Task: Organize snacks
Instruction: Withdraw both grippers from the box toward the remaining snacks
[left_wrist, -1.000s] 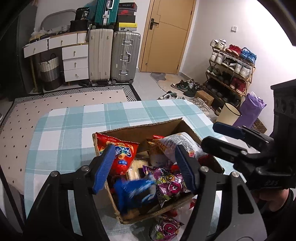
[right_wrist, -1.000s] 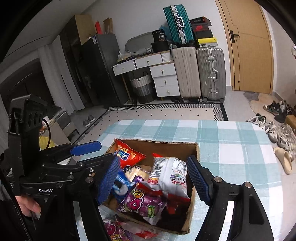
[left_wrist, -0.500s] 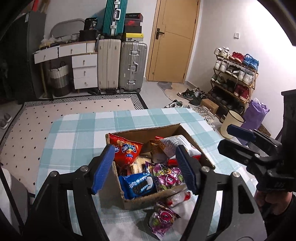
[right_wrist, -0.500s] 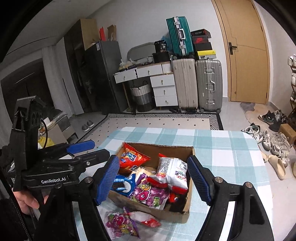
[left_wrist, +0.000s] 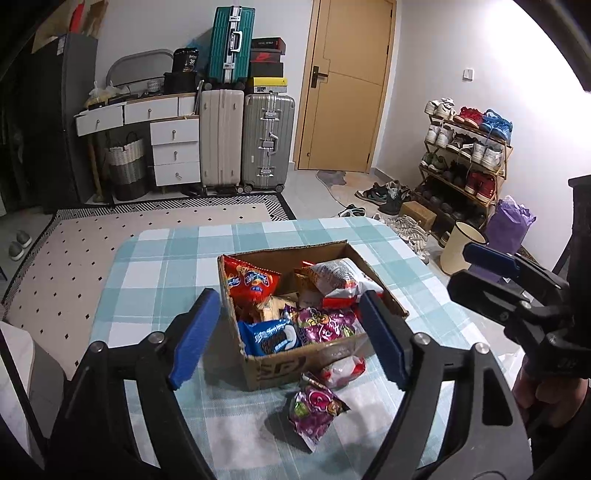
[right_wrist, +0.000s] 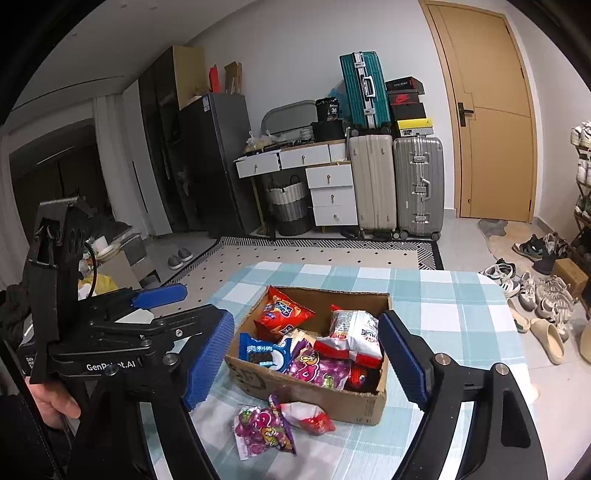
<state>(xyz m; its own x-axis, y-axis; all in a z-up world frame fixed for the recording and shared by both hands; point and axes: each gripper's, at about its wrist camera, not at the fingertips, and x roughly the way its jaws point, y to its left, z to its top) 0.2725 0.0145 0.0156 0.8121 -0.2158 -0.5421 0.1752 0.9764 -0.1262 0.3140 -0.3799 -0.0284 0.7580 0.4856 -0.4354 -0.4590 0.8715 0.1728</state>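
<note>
A cardboard box (left_wrist: 295, 363) stands on the tabletop (left_wrist: 155, 266), which has a cloth with light blue and white squares. The box is open on top and full of snacks. Inside it, a red chips bag (left_wrist: 251, 282) leans at the far left corner, a white and red bag (left_wrist: 341, 282) lies at the far right, a blue cookie pack (left_wrist: 271, 336) lies at the near left, and a purple candy bag (left_wrist: 325, 321) is beside the blue pack.

Two snacks lie outside the box, on the cloth just in front of its near wall: a second purple candy bag (left_wrist: 314, 408), and a small red and white packet (left_wrist: 343, 371) that touches the box wall.

The left gripper (left_wrist: 290, 339) is open wide and holds nothing; in its own view the blue pads frame the near half of the box. The right gripper (right_wrist: 308, 363) is also open wide and empty, and it is above the near edge of the tabletop. In the right wrist view the same loose candy bag (right_wrist: 264, 430) and packet (right_wrist: 308, 415) are seen between its fingers and below the box (right_wrist: 325, 397)
</note>
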